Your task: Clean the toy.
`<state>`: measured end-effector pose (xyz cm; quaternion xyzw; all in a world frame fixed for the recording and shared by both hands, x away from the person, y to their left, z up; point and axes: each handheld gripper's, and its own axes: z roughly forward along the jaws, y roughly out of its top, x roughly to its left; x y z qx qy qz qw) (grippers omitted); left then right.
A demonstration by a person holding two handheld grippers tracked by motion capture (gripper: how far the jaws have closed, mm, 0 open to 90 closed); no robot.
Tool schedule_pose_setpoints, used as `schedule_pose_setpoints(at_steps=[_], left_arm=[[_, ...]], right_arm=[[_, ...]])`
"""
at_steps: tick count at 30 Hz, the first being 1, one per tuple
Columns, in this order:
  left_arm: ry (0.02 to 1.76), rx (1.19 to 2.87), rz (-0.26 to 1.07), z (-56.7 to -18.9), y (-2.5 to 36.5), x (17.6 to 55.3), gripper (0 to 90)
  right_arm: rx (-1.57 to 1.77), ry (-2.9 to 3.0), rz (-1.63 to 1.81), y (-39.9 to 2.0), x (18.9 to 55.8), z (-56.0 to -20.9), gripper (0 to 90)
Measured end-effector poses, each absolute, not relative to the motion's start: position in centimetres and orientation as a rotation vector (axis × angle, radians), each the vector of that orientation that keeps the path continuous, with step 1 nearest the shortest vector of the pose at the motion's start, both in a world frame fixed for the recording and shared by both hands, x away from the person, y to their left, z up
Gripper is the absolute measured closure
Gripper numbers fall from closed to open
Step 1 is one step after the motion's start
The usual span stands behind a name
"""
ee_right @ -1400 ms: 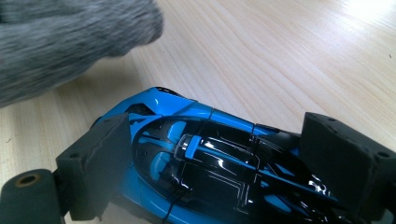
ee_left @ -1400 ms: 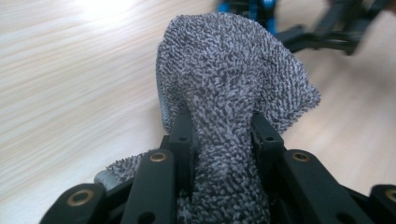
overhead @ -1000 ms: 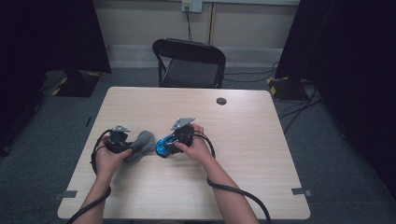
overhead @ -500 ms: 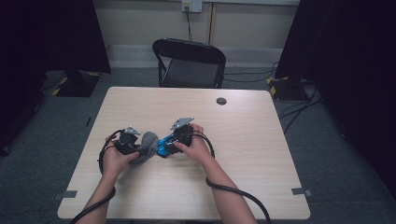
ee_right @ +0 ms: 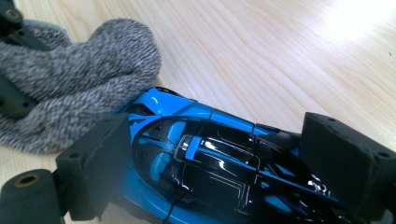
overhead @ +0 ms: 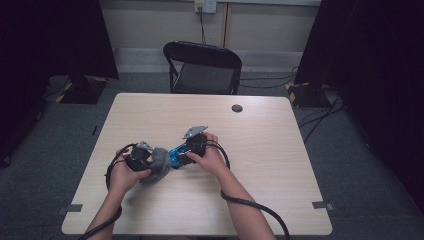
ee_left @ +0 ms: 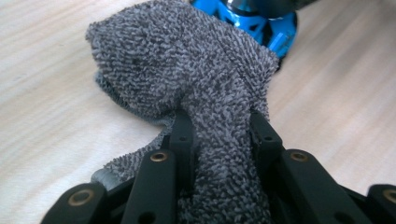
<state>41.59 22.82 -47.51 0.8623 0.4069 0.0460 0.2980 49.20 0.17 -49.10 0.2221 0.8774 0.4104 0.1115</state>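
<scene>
Grey terry cloth (ee_left: 196, 79): clamped in left tool (overhead: 145, 159), whose jaws have just been closing on it; carried since a second ago toward the blue toy car (ee_right: 210, 158), now touching its nose, so wiping looks about to begin. Car: gripped by right tool (overhead: 184, 155), near the table (overhead: 280, 150) centre, toward the front edge. Left tool view gives cloth weave; right tool view gives car roof gloss.
</scene>
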Motion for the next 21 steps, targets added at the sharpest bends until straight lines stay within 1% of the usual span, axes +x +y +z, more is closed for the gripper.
schedule_pose_setpoints(at_steps=[12, 16, 21], left_arm=[[1.004, 2.324, 0.073, -47.4, 20.7, 40.0, 68.5], [0.936, 2.327, -0.007, -47.4, 19.6, 39.5, 68.3], [0.909, 2.324, -0.025, -46.8, 19.5, 39.1, 68.3]], right_arm=[[0.653, 2.582, 1.198, 0.2, 49.3, -49.0, 9.4], [0.651, 2.583, 1.195, 0.2, 49.3, -49.0, 9.4], [0.651, 2.579, 1.202, 0.2, 49.2, -49.1, 9.4]])
